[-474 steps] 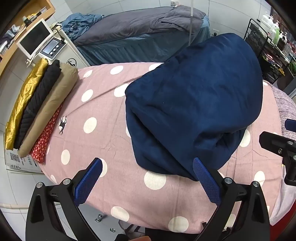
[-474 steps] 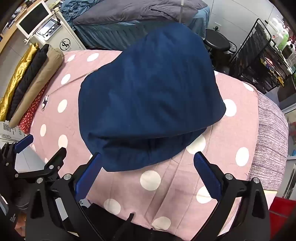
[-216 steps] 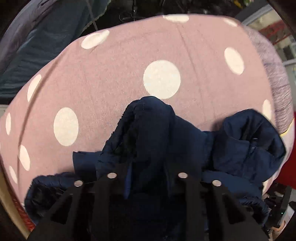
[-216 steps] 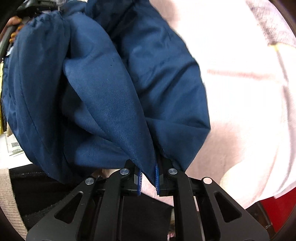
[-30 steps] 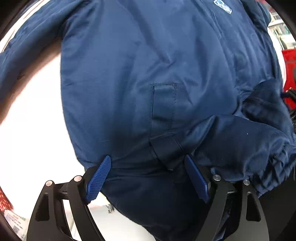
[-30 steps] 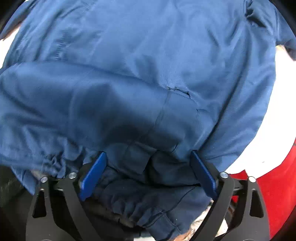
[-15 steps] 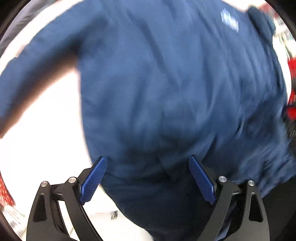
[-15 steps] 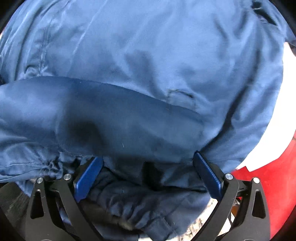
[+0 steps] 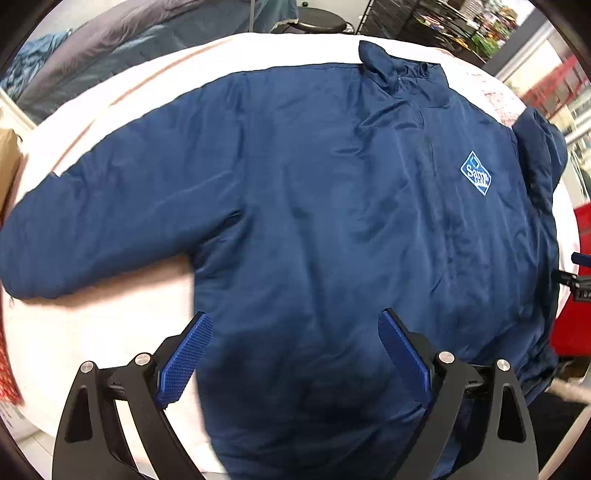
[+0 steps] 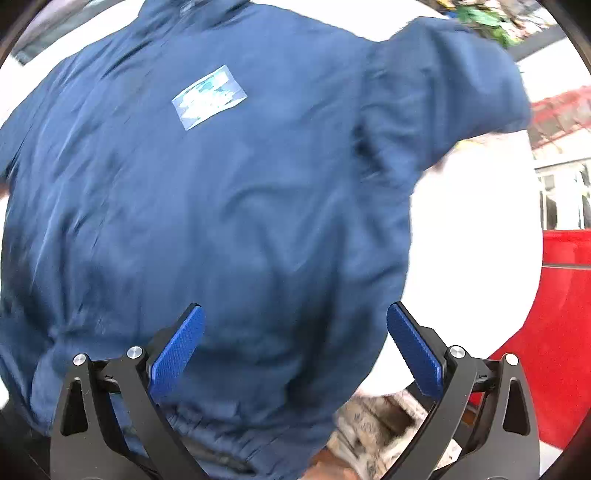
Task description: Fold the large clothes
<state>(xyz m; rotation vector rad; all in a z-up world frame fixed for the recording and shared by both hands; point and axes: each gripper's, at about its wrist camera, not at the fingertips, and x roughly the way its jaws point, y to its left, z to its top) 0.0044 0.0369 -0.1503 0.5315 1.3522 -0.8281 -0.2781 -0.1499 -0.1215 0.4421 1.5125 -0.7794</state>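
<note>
A large navy jacket (image 9: pixel 332 192) lies spread front-up on the bed, collar at the far side, one sleeve (image 9: pixel 92 206) stretched out to the left, a blue-and-white logo patch (image 9: pixel 475 178) on the chest. It also fills the right wrist view (image 10: pixel 221 221), with its other sleeve (image 10: pixel 450 81) bunched at the upper right. My left gripper (image 9: pixel 293 354) is open and empty, hovering above the hem. My right gripper (image 10: pixel 293 350) is open and empty above the hem's right part.
The pale bed cover (image 9: pixel 92 332) shows around the jacket, overexposed. A grey-blue bed (image 9: pixel 110 48) and a black stool (image 9: pixel 321 26) stand behind. Folded clothes (image 9: pixel 7 173) lie at the left edge. A red object (image 10: pixel 576 325) stands at the right.
Both grippers have pulled back and up from the hem, so the whole spread jacket shows now. A second ago they were close over the hem, open.
</note>
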